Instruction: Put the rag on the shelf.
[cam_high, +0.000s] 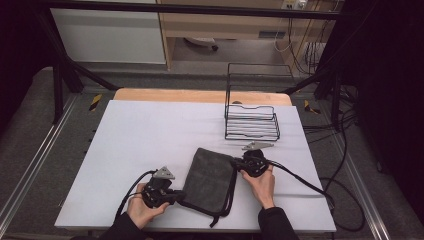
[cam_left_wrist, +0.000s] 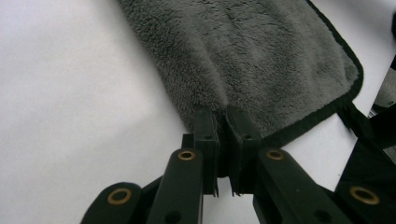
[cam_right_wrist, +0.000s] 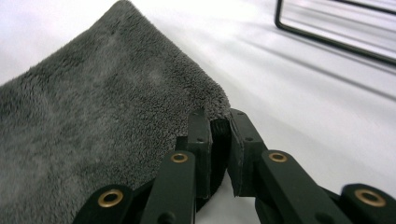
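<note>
A lab-like recording space: black frame bars (cam_high: 190, 9), loose cables (cam_high: 310, 47), a white-topped table (cam_high: 145, 130).

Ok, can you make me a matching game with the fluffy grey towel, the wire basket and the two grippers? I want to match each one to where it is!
Things:
1. folded fluffy dark grey towel
2. black wire basket
3. left gripper
4. right gripper

Places:
A. shut on the towel's far right corner
B. standing at the far right of the white table
C. shut on the towel's near left corner
D. lying flat between both hands

Pairs: 1-D, 2-B, 3-C, 4-A
</note>
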